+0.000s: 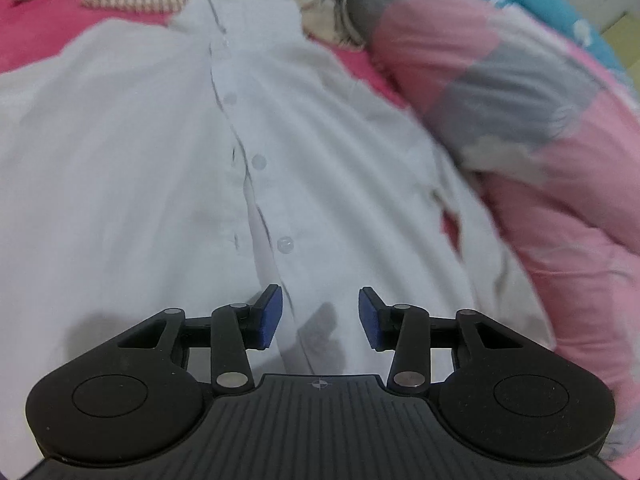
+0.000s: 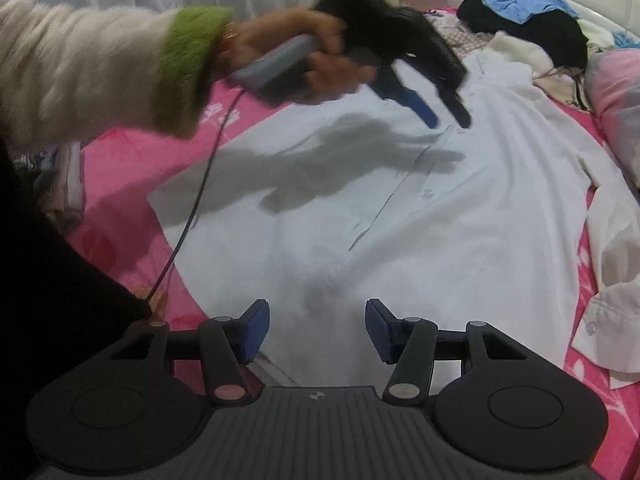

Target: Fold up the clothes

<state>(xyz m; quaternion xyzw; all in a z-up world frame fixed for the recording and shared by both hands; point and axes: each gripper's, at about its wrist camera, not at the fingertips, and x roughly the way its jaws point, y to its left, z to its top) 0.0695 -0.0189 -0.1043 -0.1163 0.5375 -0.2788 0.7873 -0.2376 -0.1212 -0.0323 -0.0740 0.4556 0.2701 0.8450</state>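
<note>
Two grippers, left and right, hover with jaws spread empty above the white shirt.

Even, soft indoor light falls on the white shirt. Over the shirt, the hand and left tongs smear with motion blur and cast a grey shadow on it. Beside the shirt the quilt is blurred; fisheye bending and dark corners mark both views.
</note>
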